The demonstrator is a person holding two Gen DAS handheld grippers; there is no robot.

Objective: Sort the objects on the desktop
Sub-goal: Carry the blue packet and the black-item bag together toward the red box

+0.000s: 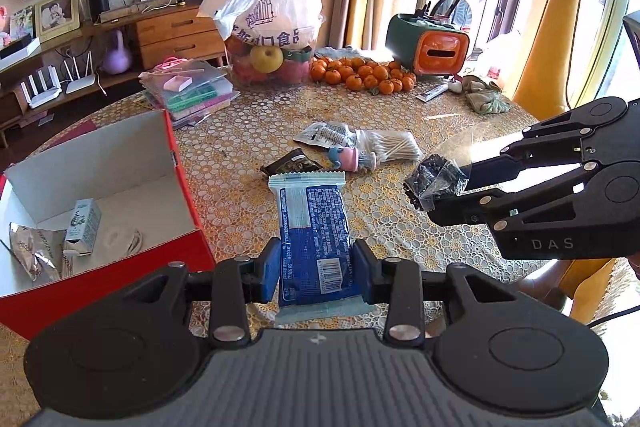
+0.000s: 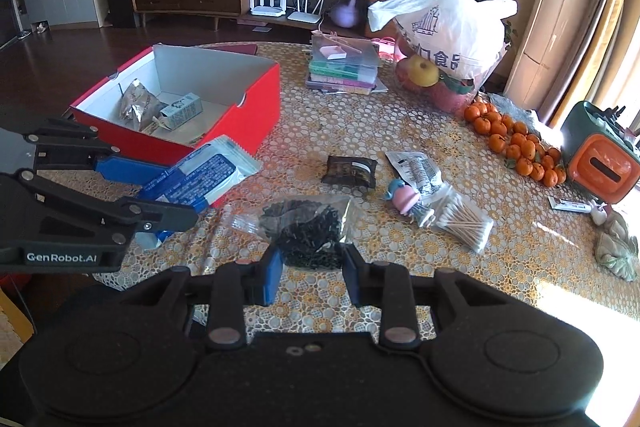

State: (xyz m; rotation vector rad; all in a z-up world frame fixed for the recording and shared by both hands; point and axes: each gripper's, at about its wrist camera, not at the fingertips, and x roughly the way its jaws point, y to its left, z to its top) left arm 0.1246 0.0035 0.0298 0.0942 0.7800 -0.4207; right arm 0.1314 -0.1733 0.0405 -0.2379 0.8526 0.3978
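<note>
My left gripper (image 1: pixel 316 269) is shut on a blue and white snack packet (image 1: pixel 314 227), held above the table just right of the red box (image 1: pixel 192 211). From the right wrist view the left gripper (image 2: pixel 168 195) holds that snack packet (image 2: pixel 200 175) in front of the red box (image 2: pixel 260 99). My right gripper (image 2: pixel 310 267) is shut on a clear bag of small black pieces (image 2: pixel 308 231); in the left wrist view the right gripper (image 1: pixel 452 189) carries this bag (image 1: pixel 436 183) at the right. The box holds a silver pouch (image 1: pixel 36 251) and a small carton (image 1: pixel 82 227).
On the patterned table lie a dark sachet (image 2: pixel 350 169), a pink toy (image 2: pixel 404 197), a printed pouch (image 2: pixel 416 167) and a cotton-swab bag (image 2: pixel 464 219). Behind stand stacked cases (image 2: pixel 344 71), a fruit bag (image 2: pixel 444 43), tangerines (image 2: pixel 516 143) and an orange-green holder (image 2: pixel 600 163).
</note>
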